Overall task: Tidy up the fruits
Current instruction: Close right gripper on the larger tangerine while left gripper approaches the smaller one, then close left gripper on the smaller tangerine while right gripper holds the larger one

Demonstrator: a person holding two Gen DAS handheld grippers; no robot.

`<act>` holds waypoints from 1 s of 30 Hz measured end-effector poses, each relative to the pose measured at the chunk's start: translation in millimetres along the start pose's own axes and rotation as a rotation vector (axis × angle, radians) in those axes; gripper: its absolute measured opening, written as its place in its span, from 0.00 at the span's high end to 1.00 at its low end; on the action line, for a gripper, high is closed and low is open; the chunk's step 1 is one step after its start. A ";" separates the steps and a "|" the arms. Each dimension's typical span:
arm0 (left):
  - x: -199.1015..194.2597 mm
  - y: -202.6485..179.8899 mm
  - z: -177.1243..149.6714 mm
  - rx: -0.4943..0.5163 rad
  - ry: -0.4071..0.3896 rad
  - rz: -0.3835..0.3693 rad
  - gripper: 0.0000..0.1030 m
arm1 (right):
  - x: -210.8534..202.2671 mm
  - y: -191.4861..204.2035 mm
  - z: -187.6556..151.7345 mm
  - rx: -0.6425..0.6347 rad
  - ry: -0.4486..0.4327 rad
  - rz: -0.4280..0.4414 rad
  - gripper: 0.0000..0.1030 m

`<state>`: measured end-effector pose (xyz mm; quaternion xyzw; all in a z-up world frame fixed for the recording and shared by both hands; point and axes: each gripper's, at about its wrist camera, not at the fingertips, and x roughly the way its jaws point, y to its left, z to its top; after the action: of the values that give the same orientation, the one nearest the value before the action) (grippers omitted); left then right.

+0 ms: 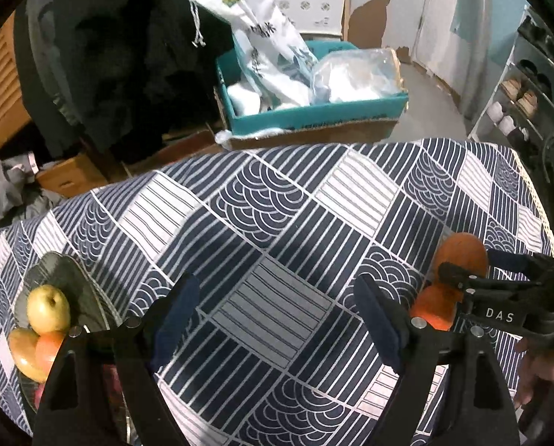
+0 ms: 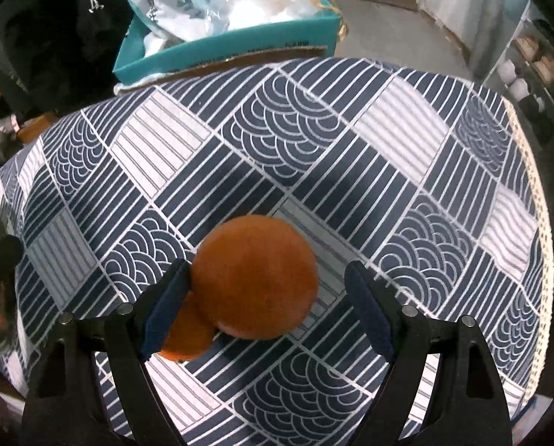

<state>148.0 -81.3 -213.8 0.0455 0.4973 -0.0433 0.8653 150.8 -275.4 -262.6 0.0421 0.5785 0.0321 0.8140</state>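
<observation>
Two oranges lie on the blue patterned tablecloth (image 2: 314, 148). The large orange (image 2: 256, 278) sits between the fingers of my right gripper (image 2: 267, 271), which is open: the left pad is against it and there is a gap to the right pad. A smaller orange (image 2: 185, 338) lies partly under the left finger. In the left wrist view the same oranges (image 1: 462, 249) show beneath the right gripper (image 1: 477, 271). My left gripper (image 1: 275, 290) is open over bare cloth with nothing in it. At its left stands a dark glass plate (image 1: 50, 264) with a yellow-green apple (image 1: 48, 308) and other fruit (image 1: 35, 353).
Beyond the table's far edge stands a teal box (image 1: 314, 111) full of white bags. Dark clothing (image 1: 109, 55) hangs at the back left. A shoe rack (image 1: 518, 104) is at the right. A person's hand (image 1: 540, 375) holds the right gripper.
</observation>
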 end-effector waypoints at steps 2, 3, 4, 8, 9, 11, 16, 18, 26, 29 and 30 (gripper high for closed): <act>3.5 -3.9 -1.1 0.010 0.011 -0.004 0.16 | 3.5 -1.4 -0.5 0.005 0.008 0.005 0.18; 4.6 -5.9 -1.6 0.016 0.014 -0.006 0.16 | 5.5 -2.2 -1.3 0.008 0.014 0.009 0.18; 5.3 -7.6 -1.9 0.022 0.015 -0.005 0.16 | 6.2 -3.9 -1.8 0.014 0.015 0.017 0.18; 6.4 -13.5 -2.9 0.039 0.019 -0.011 0.16 | 6.8 -9.9 -1.7 0.047 0.008 0.097 0.32; 6.4 -14.7 -2.9 0.040 0.020 -0.014 0.16 | 5.7 -10.8 -1.8 0.054 0.006 0.100 0.33; 5.6 -17.3 -2.6 0.039 0.019 -0.025 0.16 | 4.0 -11.0 -2.9 0.050 0.001 0.085 0.33; 1.5 -25.7 -0.7 0.039 0.020 -0.063 0.16 | -11.3 -21.1 -5.4 0.064 -0.039 0.082 0.33; -0.1 -29.3 -0.2 0.035 0.020 -0.084 0.16 | -19.7 -24.8 -5.6 0.063 -0.061 0.072 0.33; 2.8 -53.0 -0.8 0.042 0.037 -0.149 0.16 | -44.0 -43.1 -15.1 0.068 -0.106 0.015 0.33; 5.1 -64.3 -2.7 0.059 0.045 -0.170 0.16 | -45.7 -48.8 -18.8 0.078 -0.107 -0.005 0.33; 5.8 -67.6 -3.5 0.066 0.047 -0.174 0.16 | -46.8 -52.2 -20.9 0.085 -0.106 -0.008 0.33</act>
<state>139.8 -148.1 -223.0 0.0317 0.5178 -0.1335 0.8444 115.9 -331.4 -231.0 0.0760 0.5355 0.0022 0.8411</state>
